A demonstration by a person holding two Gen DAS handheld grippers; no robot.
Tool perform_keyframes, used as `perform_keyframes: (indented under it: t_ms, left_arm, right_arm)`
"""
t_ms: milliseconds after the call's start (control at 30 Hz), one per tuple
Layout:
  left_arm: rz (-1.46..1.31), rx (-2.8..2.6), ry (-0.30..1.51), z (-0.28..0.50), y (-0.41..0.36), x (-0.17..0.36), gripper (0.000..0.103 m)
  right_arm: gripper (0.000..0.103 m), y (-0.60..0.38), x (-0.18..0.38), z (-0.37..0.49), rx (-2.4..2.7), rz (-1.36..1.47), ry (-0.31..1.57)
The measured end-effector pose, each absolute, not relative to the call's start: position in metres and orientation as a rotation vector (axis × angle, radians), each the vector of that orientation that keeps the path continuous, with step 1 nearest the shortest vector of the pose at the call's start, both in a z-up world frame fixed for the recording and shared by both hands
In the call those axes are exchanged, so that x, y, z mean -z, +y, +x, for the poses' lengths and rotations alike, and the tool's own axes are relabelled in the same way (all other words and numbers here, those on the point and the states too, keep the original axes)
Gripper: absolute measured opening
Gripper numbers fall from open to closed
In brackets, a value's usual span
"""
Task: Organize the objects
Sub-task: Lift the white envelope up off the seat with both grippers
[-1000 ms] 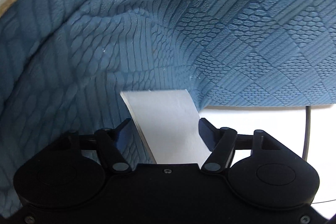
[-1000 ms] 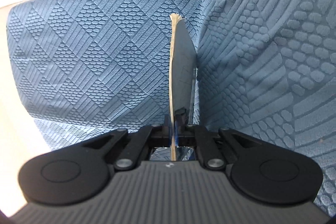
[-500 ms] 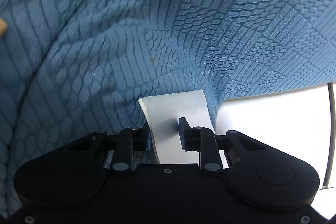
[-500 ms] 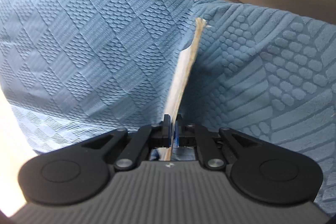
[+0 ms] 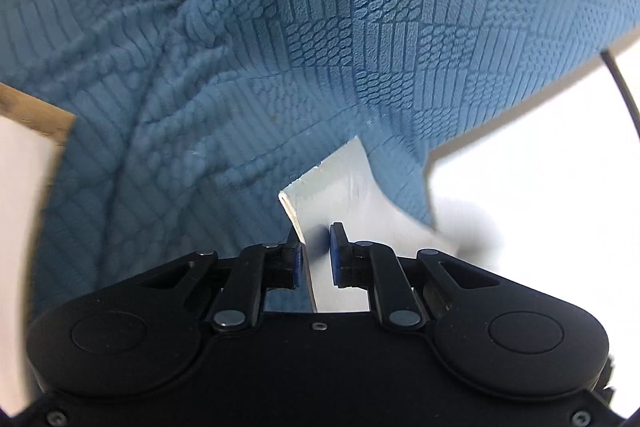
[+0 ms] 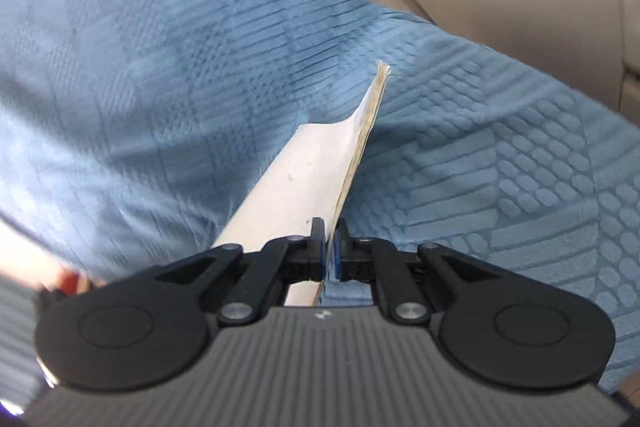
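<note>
A blue textured cloth point(image 5: 320, 47) is draped over a stiff white board point(image 5: 344, 183), whose bare corner sticks out toward my left gripper point(image 5: 315, 239). Its jaws are closing with that corner between them; the pads point(image 5: 297, 261) sit against it, and the corner hangs above the table. In the right wrist view the same blue cloth point(image 6: 160, 67) fills the picture. My right gripper point(image 6: 328, 231) is shut on the thin layered edge of a cream board point(image 6: 296, 183) that leans right with a frayed tip. I cannot tell whether both boards are one piece.
A white tabletop point(image 5: 540, 187) shows at the right under the cloth's hem, with a black cable point(image 5: 624, 87) across it. A brown board edge point(image 5: 36, 115) pokes out at the left. Beige curved furniture point(image 6: 500, 7) lies beyond the cloth.
The left jaws went from wide apart to close around the white corner, which rose with the cloth. Both views rolled. The right gripper's board tipped from upright to leaning right.
</note>
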State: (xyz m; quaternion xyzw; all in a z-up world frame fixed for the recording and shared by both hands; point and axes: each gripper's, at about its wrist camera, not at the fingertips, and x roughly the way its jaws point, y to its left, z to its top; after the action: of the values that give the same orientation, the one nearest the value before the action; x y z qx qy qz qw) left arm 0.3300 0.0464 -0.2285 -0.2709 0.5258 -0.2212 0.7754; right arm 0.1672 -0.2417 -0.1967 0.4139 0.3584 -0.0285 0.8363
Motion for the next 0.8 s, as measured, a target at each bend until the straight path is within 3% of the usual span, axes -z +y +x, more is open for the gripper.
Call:
perform_keyframes:
  t_ms: [467, 800]
  left_arm:
    - [-0.581, 0.461, 1.094, 0.273, 0.115, 0.190, 0.012]
    - [-0.557, 0.489, 0.950, 0.222, 0.162, 0.133, 0.006]
  right_arm:
    - [0.008, -0.181, 0.155, 0.132, 0.003, 0.748, 0.789]
    - [0.008, -0.140, 0.117, 0.103, -0.025, 0.737, 0.809]
